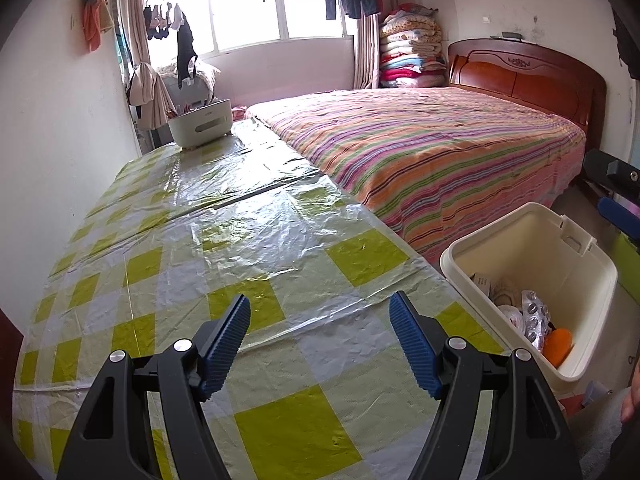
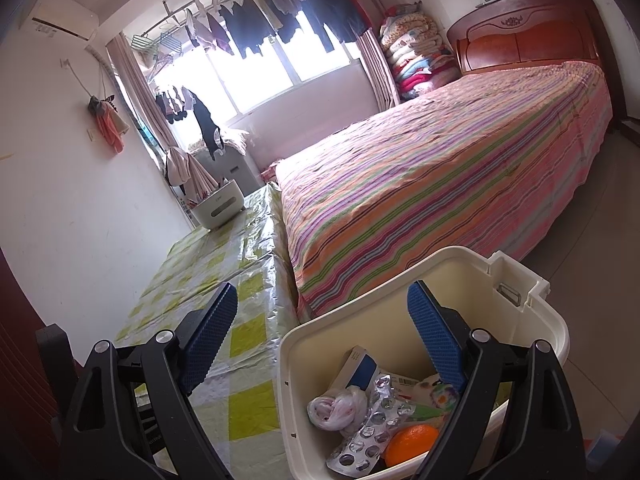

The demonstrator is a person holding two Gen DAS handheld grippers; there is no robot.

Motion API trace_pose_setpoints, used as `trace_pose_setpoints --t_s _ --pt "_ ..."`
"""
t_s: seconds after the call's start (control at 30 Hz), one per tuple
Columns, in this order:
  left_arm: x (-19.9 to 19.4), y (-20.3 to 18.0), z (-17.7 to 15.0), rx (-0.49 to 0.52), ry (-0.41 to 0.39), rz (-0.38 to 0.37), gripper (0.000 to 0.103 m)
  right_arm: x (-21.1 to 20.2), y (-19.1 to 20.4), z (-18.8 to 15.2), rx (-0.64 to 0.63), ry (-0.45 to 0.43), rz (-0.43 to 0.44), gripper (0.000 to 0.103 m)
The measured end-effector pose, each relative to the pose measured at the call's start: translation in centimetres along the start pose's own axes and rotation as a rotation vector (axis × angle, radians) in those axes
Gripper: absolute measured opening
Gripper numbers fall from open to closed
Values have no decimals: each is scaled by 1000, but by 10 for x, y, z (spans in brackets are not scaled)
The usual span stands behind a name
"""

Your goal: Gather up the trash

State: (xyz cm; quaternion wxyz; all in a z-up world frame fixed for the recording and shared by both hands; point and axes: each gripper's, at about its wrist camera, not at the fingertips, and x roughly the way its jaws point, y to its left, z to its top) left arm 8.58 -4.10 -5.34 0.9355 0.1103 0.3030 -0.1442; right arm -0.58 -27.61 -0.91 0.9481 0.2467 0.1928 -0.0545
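A cream plastic bin (image 2: 304,344) stands on the floor between the table and the bed; it also shows in the left wrist view (image 1: 472,252). It holds silver blister packs (image 2: 372,428), an orange peel (image 2: 412,442), a crumpled plastic bag (image 2: 336,406), a blue-and-white box (image 2: 360,370) and other scraps. My right gripper (image 2: 322,312) is open and empty above the bin's left rim. My left gripper (image 1: 320,316) is open and empty over the green-checked tablecloth (image 1: 240,240).
A pale green container (image 1: 200,122) stands at the table's far end by the wall. The striped bed (image 1: 420,152) runs along the table's right side. Folded blankets (image 1: 412,48) are stacked by the headboard. Laundry hangs at the window.
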Motion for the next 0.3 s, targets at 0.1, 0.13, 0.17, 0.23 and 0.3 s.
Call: trace_pose_setpoints --t_s 0.1,0.13,0.17,0.23,0.3 --pt "1 -3 -1 18 4 -5 70 0 -2 1 5 -1 -2 86" --pt "1 -4 -1 27 10 -10 70 0 -2 1 5 -1 -2 86" --pt "2 -4 -1 28 15 -14 70 0 -3 1 5 -1 -2 86" --pt "2 -5 -1 27 24 -34 70 0 -3 1 1 -1 0 86" --pt "1 -6 -1 36 20 -32 70 0 -3 1 1 -2 0 86"
